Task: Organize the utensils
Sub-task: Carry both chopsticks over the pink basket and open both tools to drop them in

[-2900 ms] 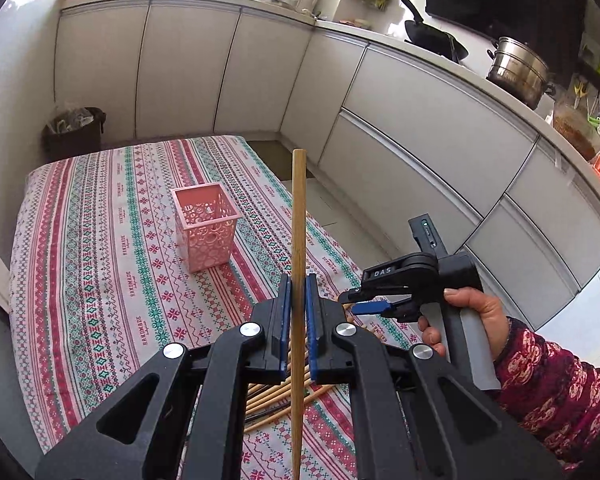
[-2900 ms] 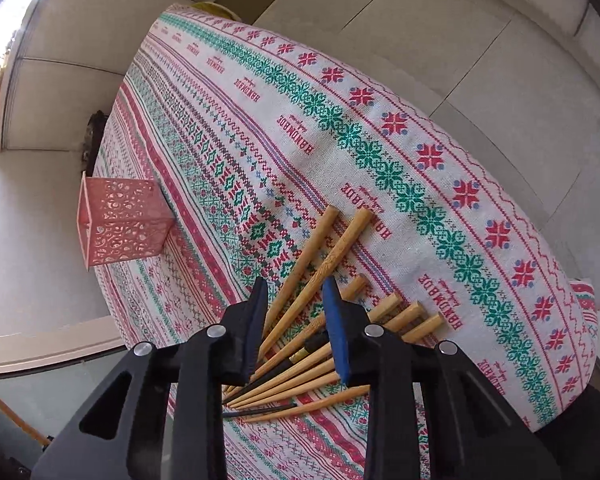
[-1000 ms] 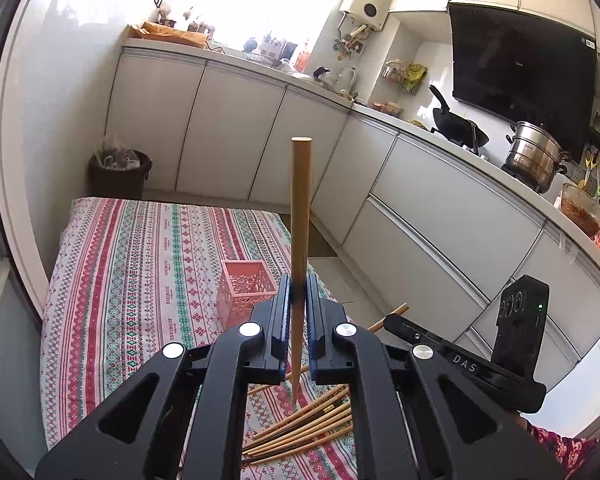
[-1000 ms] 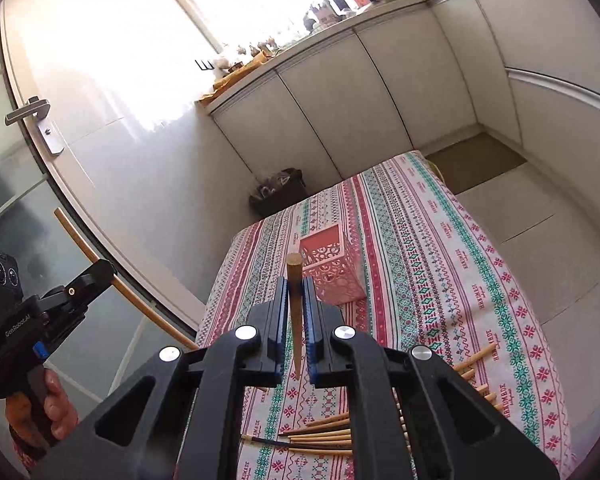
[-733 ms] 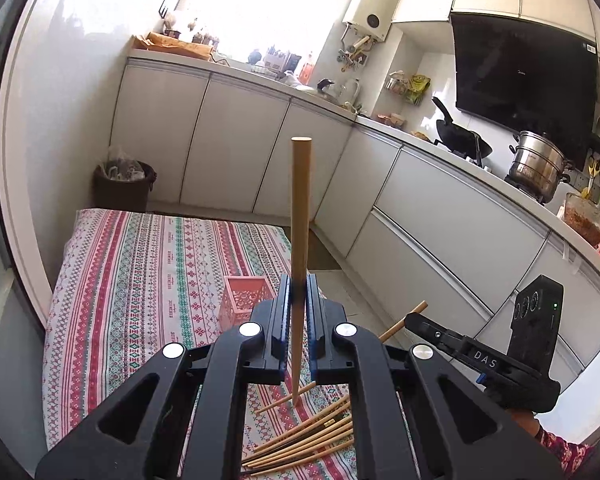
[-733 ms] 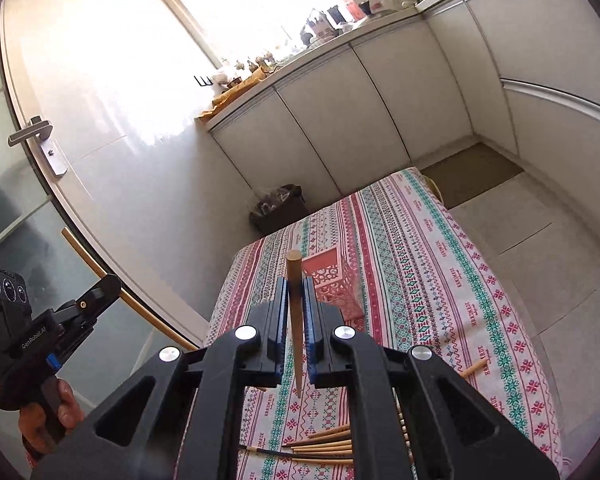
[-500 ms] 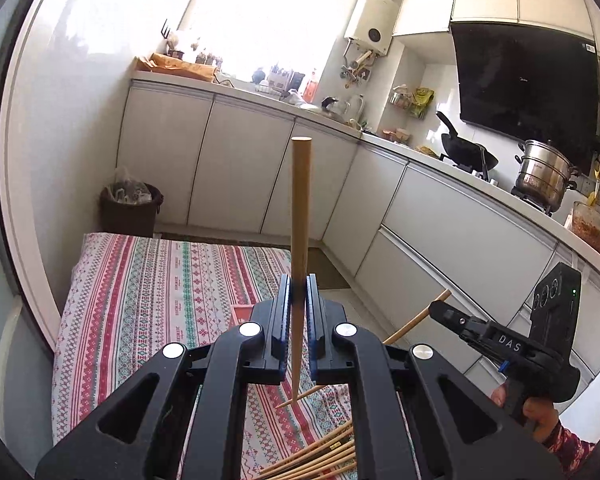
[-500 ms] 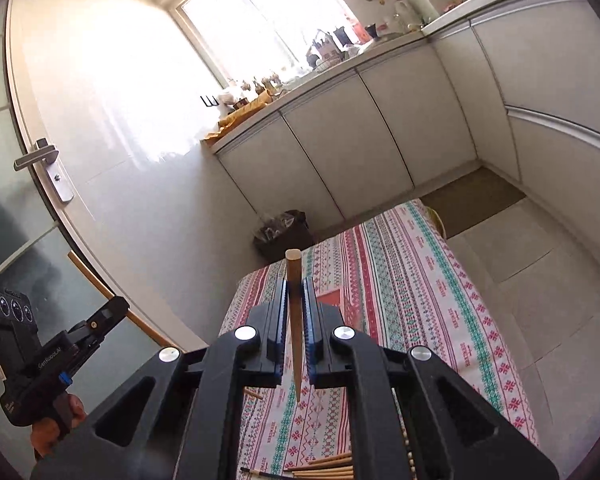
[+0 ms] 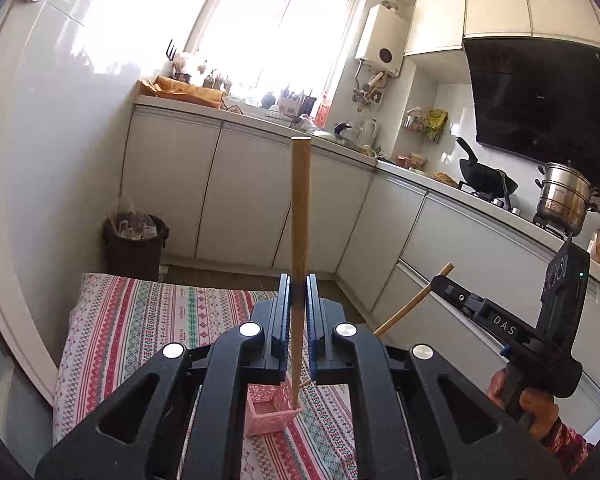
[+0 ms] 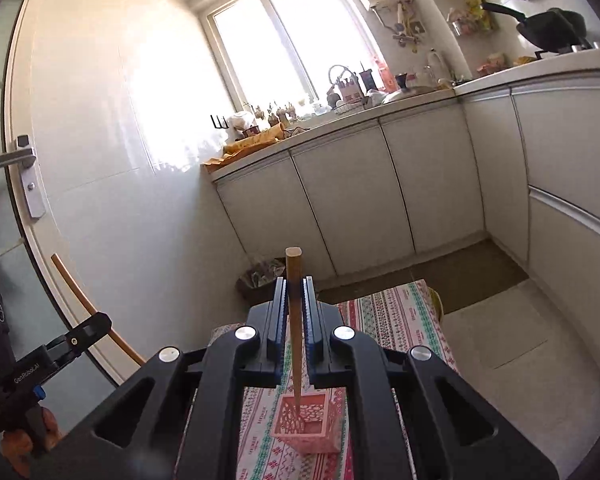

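Right wrist view: the right tool (image 10: 295, 320) is clamped on an upright chopstick (image 10: 293, 276) whose tip hangs directly above the pink basket (image 10: 306, 428) on the counter (image 10: 400, 320), while the left tool (image 9: 296, 320), clamped on another chopstick (image 9: 300, 208), hangs above the basket's near edge.

Left gripper (image 9: 298, 300) clamps an upright chopstick (image 9: 299, 216) above pink basket (image 9: 274, 410).

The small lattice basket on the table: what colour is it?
Pink; the small lattice basket shows best in the right wrist view.
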The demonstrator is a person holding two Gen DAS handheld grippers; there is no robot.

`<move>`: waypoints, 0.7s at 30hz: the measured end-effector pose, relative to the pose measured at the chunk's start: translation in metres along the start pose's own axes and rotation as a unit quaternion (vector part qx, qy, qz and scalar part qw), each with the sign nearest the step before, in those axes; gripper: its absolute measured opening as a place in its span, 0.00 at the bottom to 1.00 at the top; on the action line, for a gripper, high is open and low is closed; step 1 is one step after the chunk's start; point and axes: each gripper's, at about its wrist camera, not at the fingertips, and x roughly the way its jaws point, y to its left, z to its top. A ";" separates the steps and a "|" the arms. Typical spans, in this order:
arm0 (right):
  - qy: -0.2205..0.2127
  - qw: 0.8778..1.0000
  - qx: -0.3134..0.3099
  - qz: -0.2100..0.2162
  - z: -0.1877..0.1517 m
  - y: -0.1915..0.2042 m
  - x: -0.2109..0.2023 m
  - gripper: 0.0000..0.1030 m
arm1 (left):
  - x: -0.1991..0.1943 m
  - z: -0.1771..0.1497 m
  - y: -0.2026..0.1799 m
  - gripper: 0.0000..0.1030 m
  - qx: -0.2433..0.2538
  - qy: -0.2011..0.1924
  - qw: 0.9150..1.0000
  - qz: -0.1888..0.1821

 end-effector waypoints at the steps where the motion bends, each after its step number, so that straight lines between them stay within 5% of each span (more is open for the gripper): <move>1: 0.004 1.000 -0.009 -0.001 -0.002 0.002 0.009 0.08 | 0.008 -0.002 0.003 0.07 -0.001 0.002 1.000 0.001; 10: 0.062 0.997 -0.046 -0.003 -0.046 0.000 0.084 0.12 | 0.062 -0.026 0.028 0.06 -0.020 0.030 0.999 0.007; 14: 0.055 0.998 -0.020 -0.001 -0.052 -0.009 0.084 0.44 | 0.071 -0.028 0.034 0.07 -0.023 0.035 0.999 0.012; 21: 0.030 0.999 0.013 -0.002 -0.049 -0.023 0.049 0.52 | 0.081 -0.034 0.032 0.06 -0.020 0.043 0.999 0.016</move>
